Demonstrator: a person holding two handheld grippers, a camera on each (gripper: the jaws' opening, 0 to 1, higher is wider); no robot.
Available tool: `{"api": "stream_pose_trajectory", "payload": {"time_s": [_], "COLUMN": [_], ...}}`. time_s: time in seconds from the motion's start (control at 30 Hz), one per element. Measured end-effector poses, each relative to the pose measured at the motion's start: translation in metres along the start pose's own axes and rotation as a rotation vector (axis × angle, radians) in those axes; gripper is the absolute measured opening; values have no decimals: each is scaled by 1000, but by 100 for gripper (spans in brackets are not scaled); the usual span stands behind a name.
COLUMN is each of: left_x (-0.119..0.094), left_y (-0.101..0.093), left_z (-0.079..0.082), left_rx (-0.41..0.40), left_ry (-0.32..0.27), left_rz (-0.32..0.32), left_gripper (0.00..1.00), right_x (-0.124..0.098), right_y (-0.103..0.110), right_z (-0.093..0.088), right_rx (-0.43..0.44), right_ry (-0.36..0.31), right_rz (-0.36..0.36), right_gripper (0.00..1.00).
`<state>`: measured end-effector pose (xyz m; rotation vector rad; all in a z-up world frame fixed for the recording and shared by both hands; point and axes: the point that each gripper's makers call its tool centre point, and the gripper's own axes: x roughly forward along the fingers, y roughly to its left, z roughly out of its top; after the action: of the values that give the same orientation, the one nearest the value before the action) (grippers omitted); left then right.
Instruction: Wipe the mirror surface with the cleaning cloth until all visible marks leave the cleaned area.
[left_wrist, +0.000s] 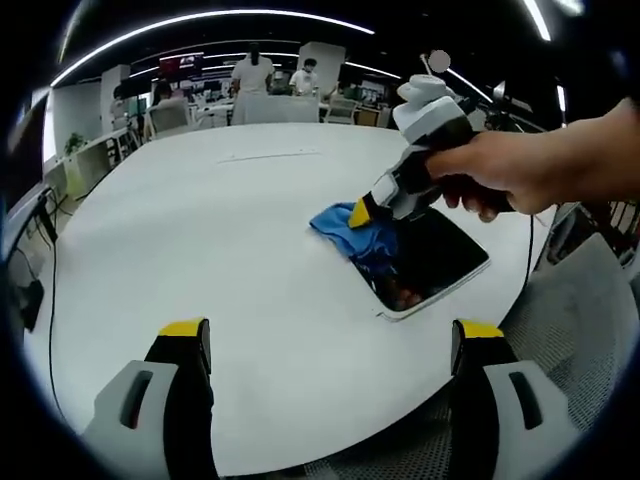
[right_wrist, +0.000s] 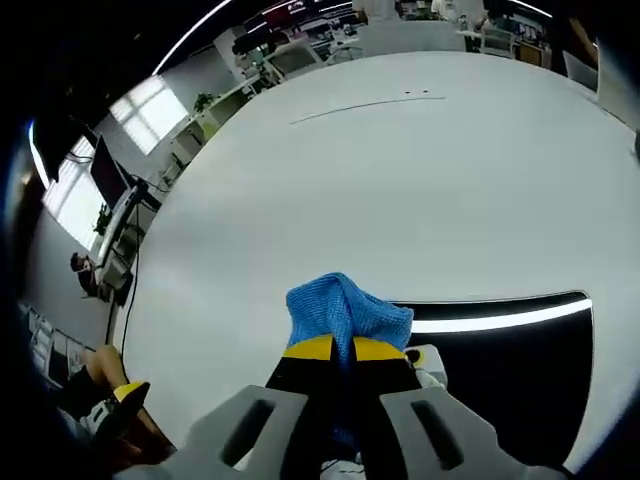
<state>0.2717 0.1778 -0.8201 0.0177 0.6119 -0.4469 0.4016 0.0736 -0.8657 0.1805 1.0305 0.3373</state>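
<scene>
A flat dark mirror (left_wrist: 440, 255) lies on the white table (left_wrist: 220, 230) near its right edge. In the left gripper view a hand (left_wrist: 530, 170) holds my right gripper (left_wrist: 362, 214) shut on a blue cleaning cloth (left_wrist: 350, 228), which rests on the mirror's far-left end. My left gripper (left_wrist: 330, 345) stands open above the table's near edge, nothing between its yellow-tipped fingers (left_wrist: 185, 330). In the right gripper view the cloth (right_wrist: 345, 310) bunches out of the shut gripper (right_wrist: 345, 348), pressed at the left edge of the mirror (right_wrist: 520, 350), which reflects a bright ceiling light.
The white table (right_wrist: 420, 170) stretches wide around the mirror. A grey mesh chair (left_wrist: 590, 320) stands at the right past the table edge. People (left_wrist: 252, 72) and desks fill the office at the back. Cables (left_wrist: 45, 260) and a monitor (right_wrist: 105, 170) sit off the table's left side.
</scene>
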Motion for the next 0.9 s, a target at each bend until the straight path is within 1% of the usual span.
{"api": "stream_pose_trajectory", "payload": {"time_s": [0.2, 0.33, 0.37, 0.53, 0.6, 0.67, 0.7, 0.83, 0.9], "left_x": [1, 1, 1, 0, 1, 1, 1, 1, 2], "left_y": [-1, -1, -1, 0, -1, 0, 0, 1, 1], "left_z": [-1, -2, -2, -2, -3, -3, -4, -4, -5], "left_rx": [3, 8, 6, 1, 6, 4, 7, 12, 14], "left_ry": [7, 13, 12, 11, 17, 16, 21, 24, 26], "left_rz": [-2, -1, 1, 5, 1, 3, 5, 6, 6], "left_gripper": [99, 99, 99, 99, 99, 99, 99, 99, 99], "right_x": [5, 2, -2, -5, -2, -3, 1, 2, -1], "right_y": [-3, -2, -1, 0, -3, -2, -3, -5, -10], "right_z": [5, 3, 2, 2, 5, 5, 8, 7, 6], "right_rx": [6, -13, -20, -10, -18, -3, -9, -11, -19], "right_ry": [11, 5, 3, 4, -1, 12, 11, 24, 20], "right_rz": [1, 8, 6, 5, -1, -1, -2, 2, -5], "right_gripper": [0, 0, 0, 0, 0, 0, 0, 0, 0]}}
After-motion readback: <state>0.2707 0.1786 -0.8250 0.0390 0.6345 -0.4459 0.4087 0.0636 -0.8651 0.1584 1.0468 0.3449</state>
